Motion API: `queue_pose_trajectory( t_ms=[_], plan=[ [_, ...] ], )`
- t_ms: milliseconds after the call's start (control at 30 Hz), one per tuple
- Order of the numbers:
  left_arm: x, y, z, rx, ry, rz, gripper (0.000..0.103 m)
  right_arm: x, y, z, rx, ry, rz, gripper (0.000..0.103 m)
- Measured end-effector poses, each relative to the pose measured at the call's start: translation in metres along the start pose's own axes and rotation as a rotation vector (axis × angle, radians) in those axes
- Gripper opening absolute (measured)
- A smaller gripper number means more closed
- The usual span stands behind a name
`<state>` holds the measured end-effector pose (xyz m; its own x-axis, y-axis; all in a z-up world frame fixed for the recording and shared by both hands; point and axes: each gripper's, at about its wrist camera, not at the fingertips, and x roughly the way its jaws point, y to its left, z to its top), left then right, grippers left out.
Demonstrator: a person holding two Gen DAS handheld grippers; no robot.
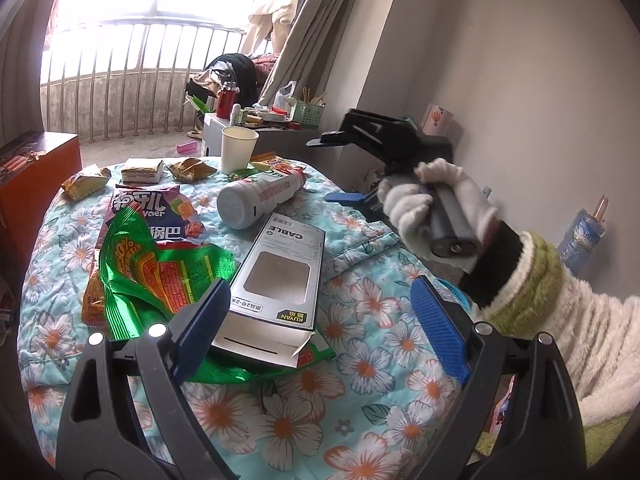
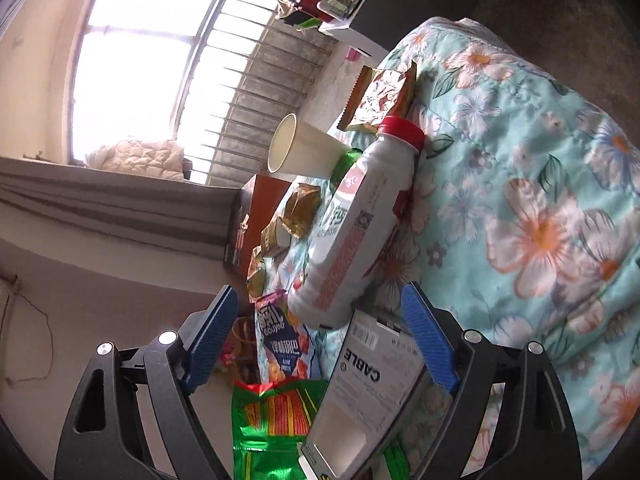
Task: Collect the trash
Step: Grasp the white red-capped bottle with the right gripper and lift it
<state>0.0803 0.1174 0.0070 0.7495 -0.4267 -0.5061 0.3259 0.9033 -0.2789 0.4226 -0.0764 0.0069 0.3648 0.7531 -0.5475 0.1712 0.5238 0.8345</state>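
Trash lies on a table under a floral cloth (image 1: 360, 384). A white bottle (image 1: 260, 196) with a red cap lies on its side. In front of it are a grey "CABLE" box (image 1: 276, 272), a green foil wrapper (image 1: 152, 276) and a purple snack bag (image 1: 152, 216). A paper cup (image 1: 238, 148) stands behind them among gold wrappers (image 1: 190, 170). My left gripper (image 1: 320, 286) is open above the near end of the box. A gloved hand holds my right gripper (image 1: 332, 170) at the right; it is open (image 2: 320, 340), with the bottle (image 2: 360, 216) base and the box (image 2: 372, 392) ahead, pads touching neither.
An orange cabinet (image 1: 36, 184) stands left of the table. A cluttered side table (image 1: 272, 120) and a balcony railing (image 1: 132, 76) lie behind it. A wall runs along the right, with a blue bottle (image 1: 582, 236) at its foot. A fuzzy white sleeve (image 1: 580, 340) crosses the right side.
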Motion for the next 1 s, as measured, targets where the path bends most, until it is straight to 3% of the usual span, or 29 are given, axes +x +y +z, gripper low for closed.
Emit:
queue_pose_trajectory(
  t_ms=[233, 433, 533, 800, 1000],
  plan=[
    [-0.011, 0.003, 0.003, 0.022, -0.003, 0.016, 0.087, 0.074, -0.023, 0.043, 0.161, 0.085, -0.076, 0.068],
    [-0.027, 0.007, 0.001, 0.051, -0.022, 0.048, 0.087, 0.09, -0.029, 0.052, 0.206, 0.08, -0.019, 0.066],
    [-0.034, 0.008, -0.002, 0.049, -0.025, 0.06, 0.087, 0.087, -0.037, 0.054, 0.247, 0.074, 0.055, 0.065],
    [-0.053, -0.003, -0.004, 0.064, -0.044, 0.068, 0.087, 0.04, -0.03, 0.043, 0.234, 0.082, 0.225, 0.065],
    [-0.062, -0.021, -0.009, 0.1, -0.042, 0.036, 0.087, -0.045, -0.004, 0.004, 0.059, 0.107, 0.301, 0.065]
  ],
)
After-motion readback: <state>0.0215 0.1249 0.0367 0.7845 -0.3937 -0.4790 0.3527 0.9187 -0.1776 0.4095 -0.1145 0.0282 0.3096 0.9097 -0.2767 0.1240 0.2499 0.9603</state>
